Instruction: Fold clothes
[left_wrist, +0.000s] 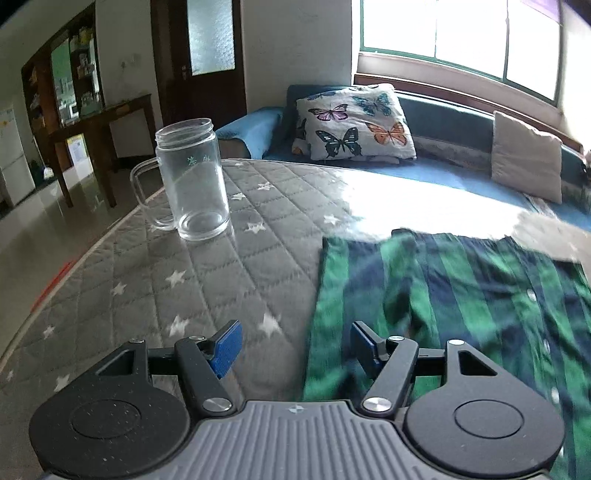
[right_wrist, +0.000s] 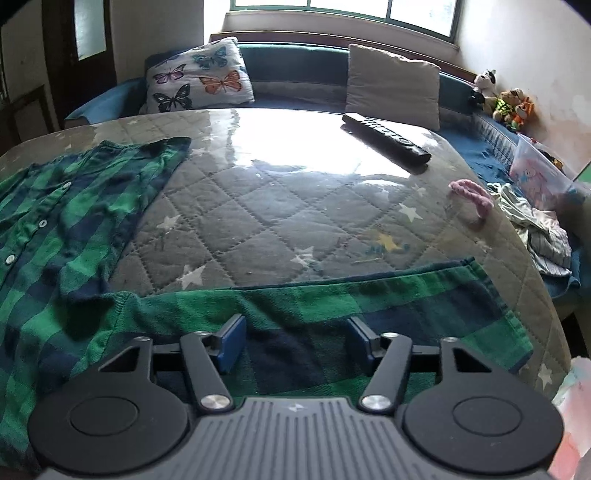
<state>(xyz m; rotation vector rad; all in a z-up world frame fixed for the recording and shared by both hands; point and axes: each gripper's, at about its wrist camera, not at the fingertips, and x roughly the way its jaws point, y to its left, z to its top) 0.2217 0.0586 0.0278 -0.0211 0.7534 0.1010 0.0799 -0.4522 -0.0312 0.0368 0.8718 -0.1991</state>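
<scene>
Glass jar (left_wrist: 192, 181) stands far left on your quilted table (left_wrist: 229, 266); your left gripper (left_wrist: 295, 349) hangs jaws apart, empty, over the plaid shirt (left_wrist: 443, 295) edge; shirt lies flat, sleeve spread rightward under your right gripper (right_wrist: 295, 345), apart too; remote (right_wrist: 386, 138) far right

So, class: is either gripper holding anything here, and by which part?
Nothing is held. Both the left gripper and right gripper are open above the green plaid shirt.

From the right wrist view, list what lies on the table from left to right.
Green plaid shirt → black remote control → pink knitted item. All rest on the quilted star-pattern table cover.
</scene>
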